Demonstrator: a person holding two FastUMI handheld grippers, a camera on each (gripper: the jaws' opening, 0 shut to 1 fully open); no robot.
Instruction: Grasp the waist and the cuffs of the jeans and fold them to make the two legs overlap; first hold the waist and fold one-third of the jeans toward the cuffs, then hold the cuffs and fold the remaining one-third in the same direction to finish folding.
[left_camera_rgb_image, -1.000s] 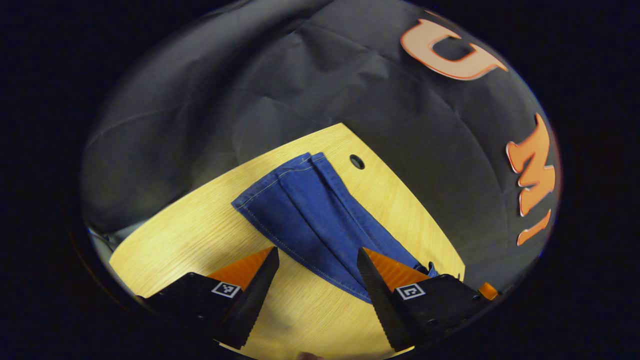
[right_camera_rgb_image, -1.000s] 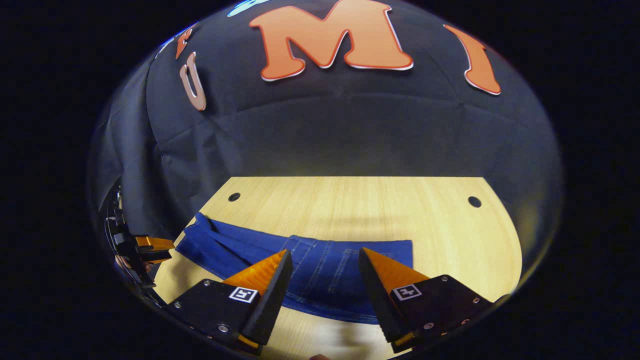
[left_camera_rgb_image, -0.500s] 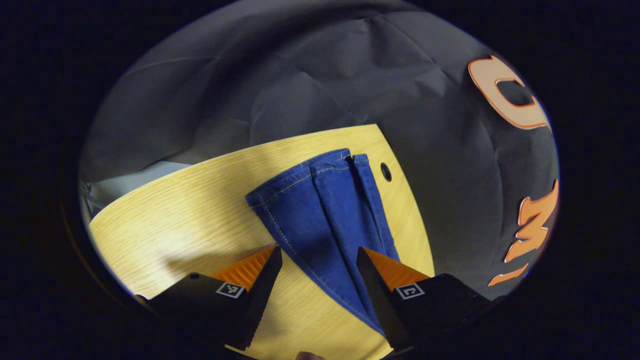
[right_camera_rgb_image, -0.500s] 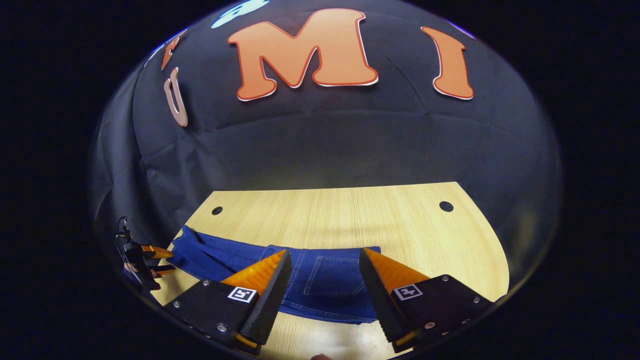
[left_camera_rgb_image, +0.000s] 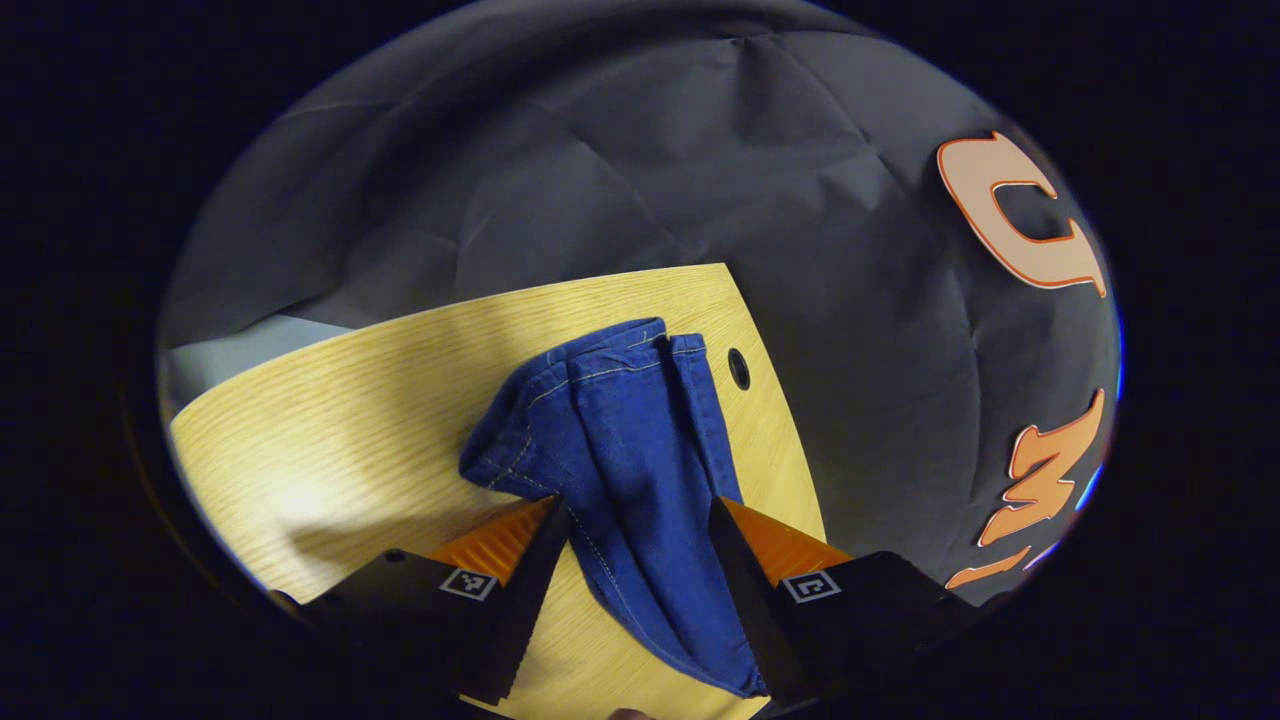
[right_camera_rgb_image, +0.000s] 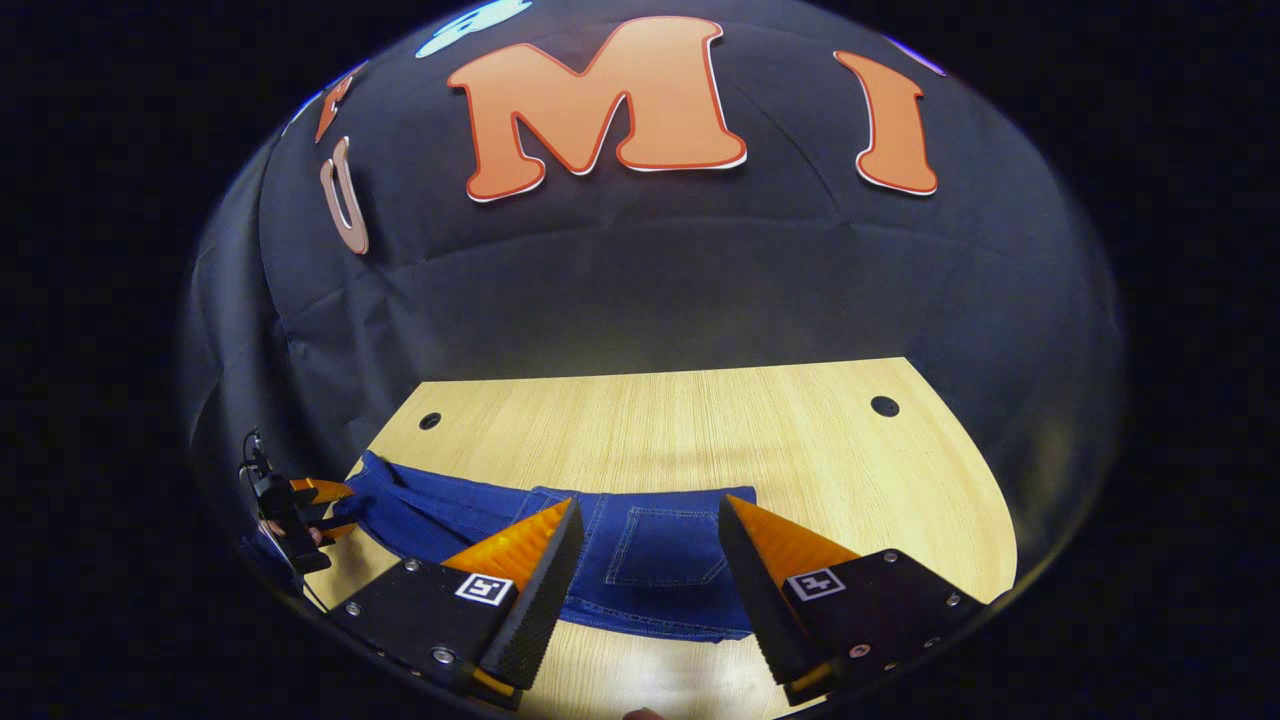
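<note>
Blue jeans (left_camera_rgb_image: 620, 430) lie folded lengthwise on the wooden table (left_camera_rgb_image: 330, 420), the two legs stacked. In the left gripper view the cuffs (left_camera_rgb_image: 610, 350) point away and their near left corner (left_camera_rgb_image: 490, 460) is rumpled. My left gripper (left_camera_rgb_image: 635, 565) is open and low over the legs, which run between its fingers without being pressed. In the right gripper view the waist end with a back pocket (right_camera_rgb_image: 665, 545) lies flat, and my right gripper (right_camera_rgb_image: 648, 565) stands open just above it. The left gripper (right_camera_rgb_image: 312, 500) shows far off at the cuff end of the jeans (right_camera_rgb_image: 450, 510).
Round holes pierce the table near its back corners (right_camera_rgb_image: 430, 420) (right_camera_rgb_image: 884, 406), one beside the cuffs (left_camera_rgb_image: 738, 368). Bare wood (right_camera_rgb_image: 700, 430) stretches behind the jeans up to the black cloth wall. The table's left edge (left_camera_rgb_image: 250, 345) runs beyond the cuffs.
The left gripper has swung and come down over the legs near the cuffs, and the cuffs' near corner has rumpled. The right gripper drew back slightly, then held over the waist.
</note>
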